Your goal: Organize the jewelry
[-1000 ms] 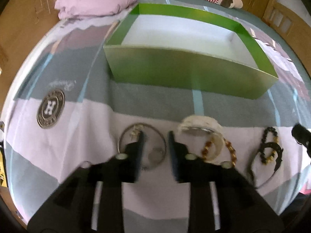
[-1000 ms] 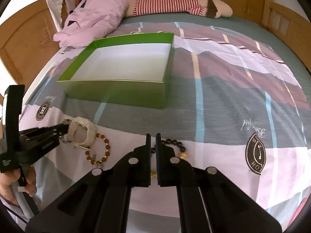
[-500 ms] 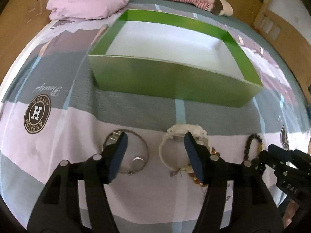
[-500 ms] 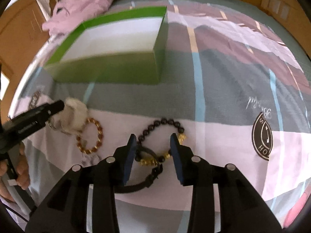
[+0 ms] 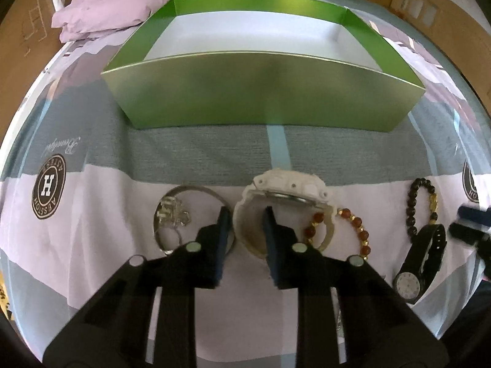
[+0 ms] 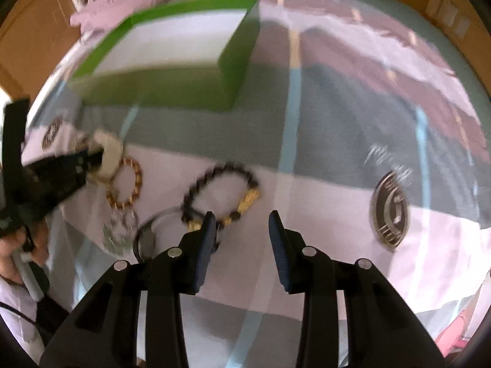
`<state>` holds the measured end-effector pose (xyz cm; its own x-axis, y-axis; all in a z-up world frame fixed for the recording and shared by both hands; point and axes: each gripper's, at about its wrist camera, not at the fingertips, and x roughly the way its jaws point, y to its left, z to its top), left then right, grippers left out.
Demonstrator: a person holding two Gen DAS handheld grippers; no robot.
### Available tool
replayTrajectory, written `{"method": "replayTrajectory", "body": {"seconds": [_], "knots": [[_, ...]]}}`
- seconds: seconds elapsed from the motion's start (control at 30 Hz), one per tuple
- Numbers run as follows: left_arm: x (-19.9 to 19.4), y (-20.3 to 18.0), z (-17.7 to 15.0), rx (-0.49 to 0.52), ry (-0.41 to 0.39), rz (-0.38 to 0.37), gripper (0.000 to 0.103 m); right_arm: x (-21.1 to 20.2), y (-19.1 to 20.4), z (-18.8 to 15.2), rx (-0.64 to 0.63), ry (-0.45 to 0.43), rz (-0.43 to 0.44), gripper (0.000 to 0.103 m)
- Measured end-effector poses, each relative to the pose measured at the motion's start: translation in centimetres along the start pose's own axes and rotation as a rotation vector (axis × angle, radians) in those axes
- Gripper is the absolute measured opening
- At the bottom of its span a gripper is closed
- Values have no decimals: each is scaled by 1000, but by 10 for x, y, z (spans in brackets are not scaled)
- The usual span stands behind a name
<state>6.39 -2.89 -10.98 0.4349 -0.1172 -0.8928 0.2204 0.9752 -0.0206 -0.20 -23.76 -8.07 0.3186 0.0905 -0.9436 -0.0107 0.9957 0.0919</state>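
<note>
Both claws have shifted: left gripper (image 5: 245, 214) narrows, straddling the white watch (image 5: 285, 196) strap at frame centre. Right gripper (image 6: 241, 220) gapes wide, empty, beside the black bead bracelet (image 6: 221, 193).

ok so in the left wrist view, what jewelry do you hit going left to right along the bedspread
silver bangle → white watch → amber bead bracelet → black bead bracelet, with the black watch lying just nearer below it

Two low wrist views, shared box (image 5: 264, 98)
</note>
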Motion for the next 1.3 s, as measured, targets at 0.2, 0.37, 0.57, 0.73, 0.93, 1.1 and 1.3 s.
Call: {"method": "replayTrajectory", "body": {"seconds": [0.2,0.37,0.57,0.73,0.93,1.1,1.3], "knots": [[2,-2,1,-8,-1,-4,29,9,16,-4,-54,29,16,36],[2,-1,2,5,-12,11,21,23,32,-7,-97,44,-40,10],[-15,8,2,-47,-50,-17,8,-1,26,-1,-69,-53,13,4],[-24,14,3,-70,-83,-31,8,-18,12,4,-13,-134,39,4],[-43,19,8,-97,-123,-63,8,-16,14,1,-20,-133,16,4],[-64,23,11,-116,-172,-103,8,-16,20,1,-43,-147,42,4],[-95,35,46,-133,-249,-94,9,-61,18,31,-7,-364,138,4]]}}
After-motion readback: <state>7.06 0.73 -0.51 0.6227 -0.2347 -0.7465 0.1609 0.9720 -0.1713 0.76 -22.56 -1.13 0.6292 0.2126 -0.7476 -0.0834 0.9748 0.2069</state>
